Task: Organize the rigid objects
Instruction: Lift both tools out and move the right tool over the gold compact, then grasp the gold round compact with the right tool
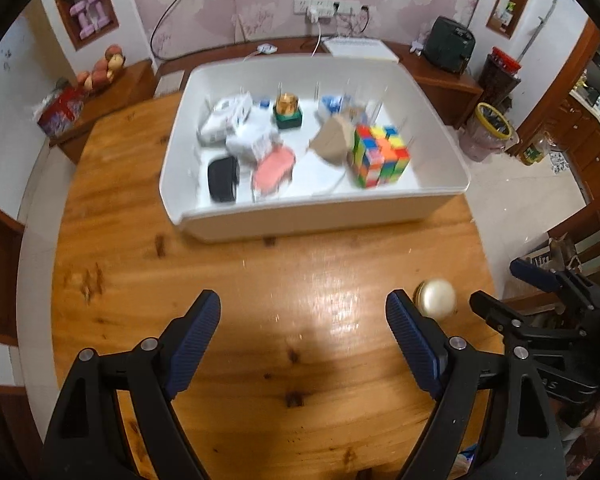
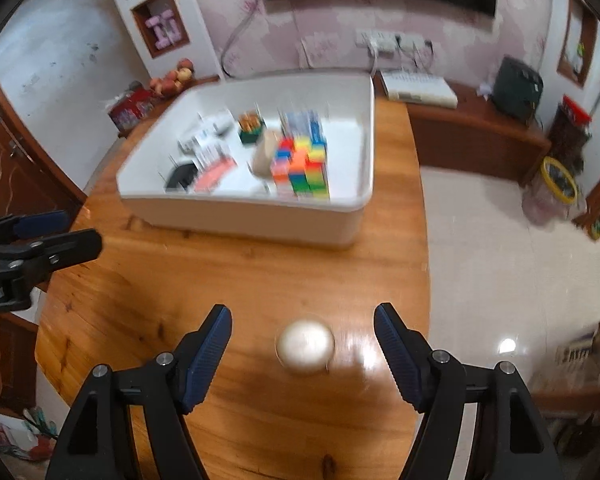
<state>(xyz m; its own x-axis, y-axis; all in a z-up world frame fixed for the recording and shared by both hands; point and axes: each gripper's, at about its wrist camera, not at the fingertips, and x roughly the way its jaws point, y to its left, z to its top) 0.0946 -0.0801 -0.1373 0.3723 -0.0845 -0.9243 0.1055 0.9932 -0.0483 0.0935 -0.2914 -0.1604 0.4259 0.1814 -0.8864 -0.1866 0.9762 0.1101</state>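
Spread wide, right gripper [image 2: 302,346] jaws flank a smooth, likely slippery pearl-white knob [image 2: 305,346], best pinched at three and nine o'clock; left gripper [image 1: 302,336] is held apart, empty.

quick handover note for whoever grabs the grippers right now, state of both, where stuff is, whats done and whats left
Left gripper: open, empty, over bare wooden table.
Right gripper: open, holding nothing; the cream round knob-like piece sits on the table between its fingers, pads clear of it.
White bin: at the table's far side, already holding the colour cube, a black item, a pink item, a brown piece, a gold-and-green piece and white boxes.
Done: those items are binned.
Left: the cream piece looks like the last one out; grip it and put it in the bin.
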